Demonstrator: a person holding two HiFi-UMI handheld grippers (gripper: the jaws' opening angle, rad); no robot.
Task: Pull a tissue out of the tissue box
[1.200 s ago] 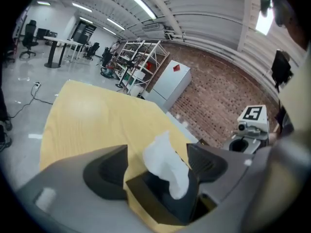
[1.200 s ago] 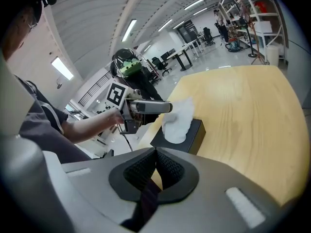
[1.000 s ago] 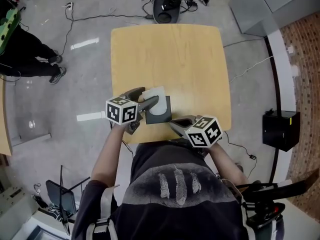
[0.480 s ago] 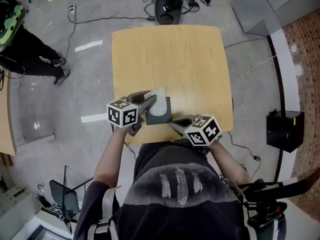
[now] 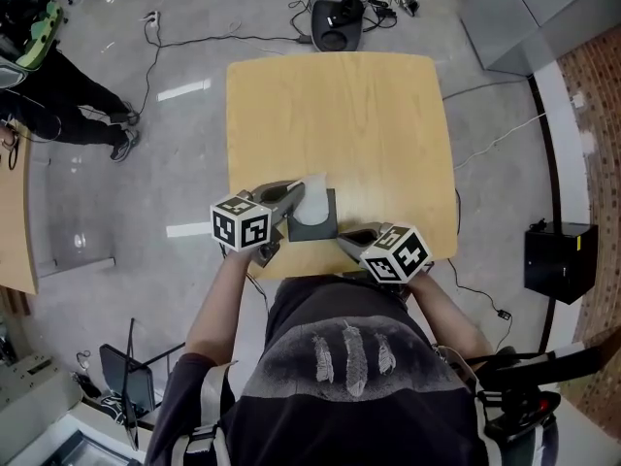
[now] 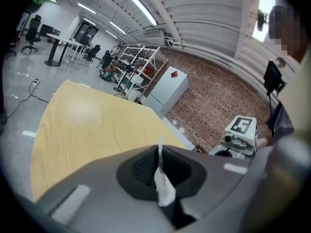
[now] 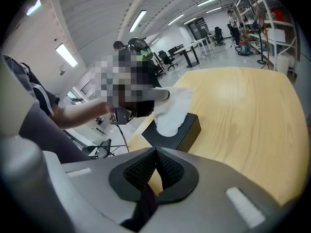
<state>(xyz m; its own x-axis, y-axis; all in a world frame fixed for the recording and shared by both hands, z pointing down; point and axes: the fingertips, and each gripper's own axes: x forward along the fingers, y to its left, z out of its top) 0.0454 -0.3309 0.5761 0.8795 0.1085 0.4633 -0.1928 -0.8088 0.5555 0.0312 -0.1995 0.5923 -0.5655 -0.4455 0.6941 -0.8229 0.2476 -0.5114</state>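
Observation:
A dark tissue box (image 5: 318, 225) sits near the front edge of the wooden table (image 5: 340, 115), with a white tissue (image 5: 312, 199) sticking up from its slot. My left gripper (image 5: 303, 191) reaches in from the left; its jaws have just been closing and now pinch the tissue (image 6: 164, 186). In the right gripper view the box (image 7: 181, 131) and the tissue (image 7: 172, 111) show, with the left gripper's fingertips (image 7: 162, 94) on the tissue's top. My right gripper (image 5: 343, 238) is shut and empty, just right of the box near the table's front edge.
On the floor beyond the table's far edge lies a black device with cables (image 5: 336, 25). A person (image 5: 58, 95) stands at the far left. A black box (image 5: 559, 260) sits on the floor to the right, and a grey cabinet (image 5: 524, 8) stands at the top right.
The left gripper's jaws, open around the tissue a second ago, have closed on it. Neither hand has shifted noticeably.

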